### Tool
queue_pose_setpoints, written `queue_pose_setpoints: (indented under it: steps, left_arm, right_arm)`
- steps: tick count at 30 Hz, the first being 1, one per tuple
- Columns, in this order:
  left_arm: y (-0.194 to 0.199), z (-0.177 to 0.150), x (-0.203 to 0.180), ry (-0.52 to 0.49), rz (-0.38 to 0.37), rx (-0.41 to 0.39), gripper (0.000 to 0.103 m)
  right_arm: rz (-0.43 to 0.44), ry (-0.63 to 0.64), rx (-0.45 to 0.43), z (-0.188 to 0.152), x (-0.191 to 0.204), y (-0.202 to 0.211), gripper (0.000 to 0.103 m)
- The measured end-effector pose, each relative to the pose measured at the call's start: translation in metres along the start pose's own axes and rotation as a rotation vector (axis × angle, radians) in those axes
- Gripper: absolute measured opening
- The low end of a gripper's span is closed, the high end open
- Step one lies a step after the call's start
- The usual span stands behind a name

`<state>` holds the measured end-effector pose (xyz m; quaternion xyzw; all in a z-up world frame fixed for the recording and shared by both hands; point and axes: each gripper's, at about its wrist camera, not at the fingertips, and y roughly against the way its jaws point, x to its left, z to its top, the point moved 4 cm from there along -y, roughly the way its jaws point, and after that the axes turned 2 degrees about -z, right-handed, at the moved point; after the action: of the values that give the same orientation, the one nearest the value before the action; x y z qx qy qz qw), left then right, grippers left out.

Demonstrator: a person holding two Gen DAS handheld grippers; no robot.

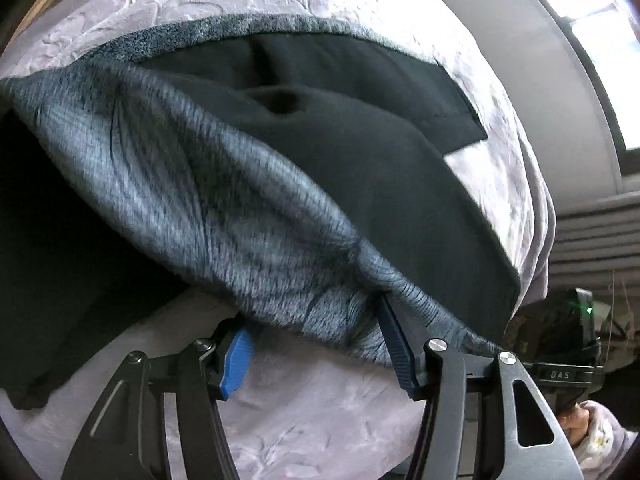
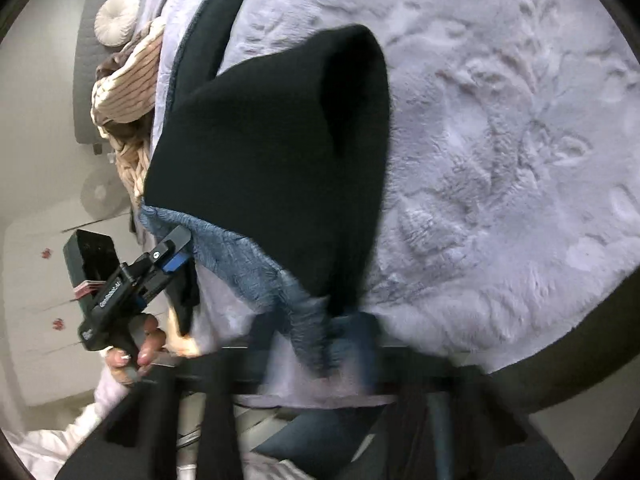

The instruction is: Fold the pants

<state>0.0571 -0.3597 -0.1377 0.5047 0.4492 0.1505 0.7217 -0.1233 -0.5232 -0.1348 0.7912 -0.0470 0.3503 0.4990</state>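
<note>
Both grippers' fingers [image 1: 394, 336] pinch the black pants [image 1: 360, 152] by their grey-blue fleecy waistband, lifted.

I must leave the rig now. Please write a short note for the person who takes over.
Left gripper: shut on the pale fleece-lined edge of the black pants.
Right gripper: blurred, shut on the same edge.
Pants: partly lifted and turned over above the lavender plush blanket; the rest lies flat.
Done: edge raised for a fold.
Left: lay it down, smooth, finish folding.
</note>
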Motion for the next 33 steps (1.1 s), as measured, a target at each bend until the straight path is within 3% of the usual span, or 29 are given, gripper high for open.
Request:
queue_pose_setpoints:
  steps: [2,4,6,9,12,14,19,20,21,23,24,25,28,31,33]
  left_arm:
    - [0.010,0.006,-0.006,0.013,-0.036,-0.029,0.048]
    - [0.025,0.015,-0.015,0.025,-0.060,-0.069,0.048]
    - [0.041,0.030,-0.025,0.019,-0.066,-0.124,0.048]
    - [0.057,0.062,-0.034,0.009,-0.052,-0.193,0.048]
    - [0.062,0.093,-0.035,-0.005,0.008,-0.236,0.051]
    - [0.066,0.115,-0.034,0.000,0.045,-0.258,0.062]
    - [0.087,0.134,-0.031,-0.020,0.109,-0.306,0.062]
    - [0.090,0.133,-0.031,-0.031,0.126,-0.312,0.069]
    - [0.096,0.133,-0.027,-0.038,0.141,-0.319,0.082]
    - [0.100,0.132,-0.020,-0.037,0.169,-0.341,0.084]
    - [0.098,0.134,-0.014,-0.029,0.189,-0.331,0.084]
    - [0.095,0.133,-0.007,-0.012,0.206,-0.320,0.084]
    - [0.085,0.128,0.020,0.053,0.258,-0.297,0.084]
    - [0.079,0.114,0.040,0.089,0.304,-0.279,0.084]
    - [0.075,0.101,0.053,0.122,0.320,-0.259,0.084]
  right_arm:
    - [0.078,0.010,0.007,0.005,0.007,0.012,0.018]
    - [0.170,0.044,0.013,0.015,0.029,0.029,0.018]
    - [0.207,0.077,0.005,0.030,0.048,0.045,0.018]
    - [0.257,0.131,-0.032,0.070,0.083,0.067,0.018]
    - [0.282,0.145,-0.071,0.123,0.108,0.079,0.018]
    - [0.273,0.126,-0.093,0.162,0.119,0.079,0.018]
    - [0.184,0.126,-0.136,0.230,0.147,0.068,0.023]
    - [0.158,0.140,-0.146,0.241,0.152,0.065,0.024]
    - [0.142,0.149,-0.150,0.247,0.155,0.063,0.028]
    - [0.079,0.174,-0.161,0.262,0.161,0.056,0.052]
    - [0.044,0.192,-0.168,0.267,0.164,0.052,0.069]
    - [-0.004,0.213,-0.180,0.270,0.167,0.050,0.074]
    - [-0.069,0.238,-0.218,0.272,0.168,0.053,0.074]
    - [-0.026,0.223,-0.243,0.257,0.157,0.064,0.072]
    - [0.007,0.191,-0.207,0.248,0.143,0.060,0.069]
